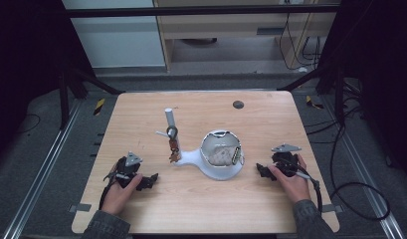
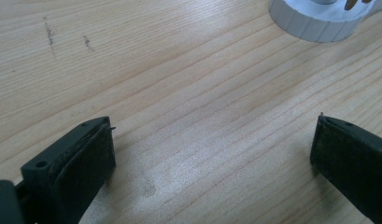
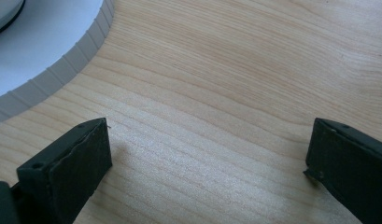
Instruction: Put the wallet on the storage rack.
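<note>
Looking at the wooden table (image 1: 201, 209) first, since it's the biggest thing here: the work sits dead centre in the high view, with both hands parked low in the frame on either side.

The main piece is the white stand (image 1: 218, 172) — a round ribbed base with a tail running left to a little upright post (image 1: 169, 117), and on the round part a clear globe (image 1: 221, 148) with something pale and crumpled inside. My guess is the base is hard plastic, stiff and fairly light, while the globe looks smooth, slippery and the bit most likely to crack or pop off. So I'd take hold at the ribbed rim, which gives the pads something to bite, not the dome.

The left gripper (image 1: 150, 180) rests at lower left of the high view, jaws wide apart and holding nothing; its own view has bare wood between the pads and the stand's ribbed edge (image 2: 314, 25) at top right. The right gripper (image 1: 263, 172) sits at lower right, just beside the base, jaws also spread and empty — the rim (image 3: 62, 65) curves across the upper left of its view.

Smallest: a ring with brownish trinkets (image 1: 173, 145) hanging by the post. It looks dangly and light, can't tell more.
</note>
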`<state>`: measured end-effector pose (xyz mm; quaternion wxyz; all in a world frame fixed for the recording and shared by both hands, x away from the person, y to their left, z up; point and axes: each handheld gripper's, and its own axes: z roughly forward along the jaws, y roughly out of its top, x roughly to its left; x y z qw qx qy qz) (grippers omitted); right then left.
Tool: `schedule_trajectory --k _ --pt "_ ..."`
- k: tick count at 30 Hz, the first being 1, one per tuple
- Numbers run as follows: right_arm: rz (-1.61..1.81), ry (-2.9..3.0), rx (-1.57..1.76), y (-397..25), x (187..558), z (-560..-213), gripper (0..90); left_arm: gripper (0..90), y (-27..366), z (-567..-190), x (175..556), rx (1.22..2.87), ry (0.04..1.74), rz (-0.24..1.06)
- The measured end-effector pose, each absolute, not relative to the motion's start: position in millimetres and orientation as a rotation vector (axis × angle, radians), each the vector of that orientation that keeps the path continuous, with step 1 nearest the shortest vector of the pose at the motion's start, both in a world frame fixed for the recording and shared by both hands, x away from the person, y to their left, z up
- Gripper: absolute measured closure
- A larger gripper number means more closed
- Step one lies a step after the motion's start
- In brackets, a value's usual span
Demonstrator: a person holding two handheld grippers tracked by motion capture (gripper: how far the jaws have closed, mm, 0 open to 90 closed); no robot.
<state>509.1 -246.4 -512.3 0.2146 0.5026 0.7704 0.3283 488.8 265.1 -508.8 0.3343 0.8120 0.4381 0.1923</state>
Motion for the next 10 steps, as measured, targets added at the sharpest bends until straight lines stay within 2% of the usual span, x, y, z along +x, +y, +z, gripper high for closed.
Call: schedule_trajectory --k 10 --pt "0.887 2.085 1.444 -243.3 505.1 -512.5 0.2 0.0 264.4 -508.7 489.7 2.124 1.136 0.5"
